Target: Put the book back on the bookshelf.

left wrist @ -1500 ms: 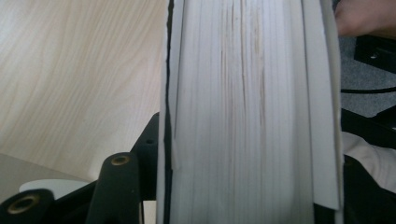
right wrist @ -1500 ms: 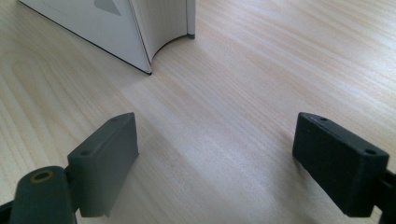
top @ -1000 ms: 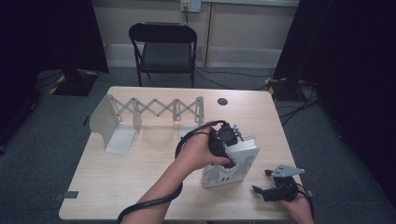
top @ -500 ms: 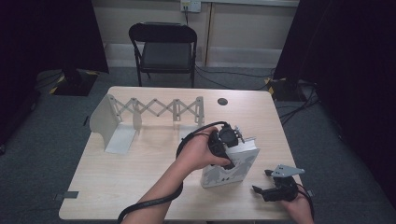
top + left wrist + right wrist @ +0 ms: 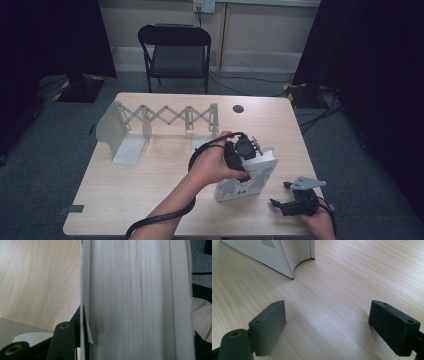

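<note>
A white book [image 5: 247,181] stands upright on the wooden table [image 5: 150,185], right of centre. My left gripper [image 5: 249,156] comes down on its top edge. In the left gripper view the page block [image 5: 132,297] sits between the jaws, with one black finger [image 5: 63,340] against the cover. The jaws have just been closing on the book. My right gripper [image 5: 280,195] rests near the table's front right corner, open, with bare wood between its fingers [image 5: 270,326]. A lower corner of the book [image 5: 274,252] lies ahead of it.
A white scissor-type extending rack [image 5: 165,117] with an end plate [image 5: 117,135] stands at the back left of the table. A small dark disc [image 5: 238,108] lies at the back edge. A black chair [image 5: 175,50] stands behind. The left gripper's cable [image 5: 160,219] trails off the front edge.
</note>
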A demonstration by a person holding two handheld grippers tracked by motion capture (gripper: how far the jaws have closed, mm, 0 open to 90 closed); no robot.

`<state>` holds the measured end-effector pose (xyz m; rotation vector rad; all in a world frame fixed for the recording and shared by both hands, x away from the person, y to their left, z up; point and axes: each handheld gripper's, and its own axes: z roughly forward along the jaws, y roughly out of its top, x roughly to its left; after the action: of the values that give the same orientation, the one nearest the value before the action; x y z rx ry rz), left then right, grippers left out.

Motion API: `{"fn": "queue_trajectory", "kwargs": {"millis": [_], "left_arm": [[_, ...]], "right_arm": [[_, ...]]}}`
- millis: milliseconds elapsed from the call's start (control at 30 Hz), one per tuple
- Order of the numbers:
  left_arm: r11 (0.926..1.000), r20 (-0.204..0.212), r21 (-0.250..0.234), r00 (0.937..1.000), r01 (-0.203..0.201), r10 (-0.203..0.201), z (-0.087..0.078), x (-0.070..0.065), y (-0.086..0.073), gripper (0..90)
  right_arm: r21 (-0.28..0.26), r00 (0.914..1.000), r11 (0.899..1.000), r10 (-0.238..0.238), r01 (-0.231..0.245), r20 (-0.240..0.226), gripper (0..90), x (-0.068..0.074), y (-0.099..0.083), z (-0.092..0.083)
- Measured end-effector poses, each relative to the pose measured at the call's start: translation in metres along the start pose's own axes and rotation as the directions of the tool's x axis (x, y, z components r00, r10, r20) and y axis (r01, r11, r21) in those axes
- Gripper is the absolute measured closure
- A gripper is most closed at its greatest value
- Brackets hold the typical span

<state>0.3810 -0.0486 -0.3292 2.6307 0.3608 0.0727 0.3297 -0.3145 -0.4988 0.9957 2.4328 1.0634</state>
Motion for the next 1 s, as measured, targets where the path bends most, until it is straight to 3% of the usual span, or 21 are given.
{"fn": "queue_trajectory", "kwargs": {"millis": [133, 167, 233, 433, 600, 667, 700, 833, 1000], "left_arm": [[0.9999, -0.005, -0.008, 0.9999, 0.012, -0.012, -0.003, -0.001, 0.001, 47.0], [0.9998, -0.006, -0.005, 0.9998, 0.02, -0.02, -0.005, 0.0, 0.001, 51.0], [1.0, -0.005, -0.001, 0.9999, 0.009, -0.009, -0.006, 0.0, 0.0, 51.3], [0.9995, 0.0, -0.016, 0.9997, 0.026, -0.026, -0.006, 0.0, -0.004, 51.1], [0.9999, -0.001, -0.009, 1.0, 0.007, -0.007, -0.006, 0.001, -0.003, 48.7], [0.9989, 0.026, 0.0, 0.9986, 0.046, -0.046, -0.007, 0.005, -0.002, 48.3], [0.9989, 0.026, 0.0, 0.9986, 0.046, -0.046, -0.007, 0.005, -0.002, 48.8], [0.9992, 0.003, 0.039, 1.0, -0.005, 0.005, -0.007, 0.005, 0.008, 48.1], [0.9981, 0.023, 0.055, 0.9994, -0.027, 0.026, 0.0, 0.006, 0.016, 48.4]], "right_arm": [[0.0, 1.0, 1.0, 0.0, 0.0, 0.0, 13.8, 0.0, 0.0, 0.0], [0.001, 1.0, 1.0, 0.0, 0.0, 0.002, 13.8, 0.0, 0.0, 0.0], [0.001, 1.0, 1.0, 0.0, 0.0, 0.002, 13.8, 0.0, 0.0, -0.001], [0.001, 1.0, 1.0, 0.001, -0.001, 0.002, 13.8, 0.0, 0.0, -0.001], [0.001, 1.0, 1.0, 0.0, 0.0, 0.002, 13.8, 0.0, -0.001, -0.001], [0.0, 1.0, 1.0, 0.0, 0.0, 0.002, 13.8, 0.0, -0.001, 0.0], [0.0, 1.0, 1.0, 0.0, 0.0, 0.002, 13.8, 0.0, -0.001, 0.0], [0.001, 1.0, 1.0, 0.0, 0.0, 0.001, 13.8, 0.0, -0.001, -0.001], [0.0, 1.0, 1.0, 0.0, 0.0, 0.001, 13.8, 0.0, -0.001, -0.001]]}}
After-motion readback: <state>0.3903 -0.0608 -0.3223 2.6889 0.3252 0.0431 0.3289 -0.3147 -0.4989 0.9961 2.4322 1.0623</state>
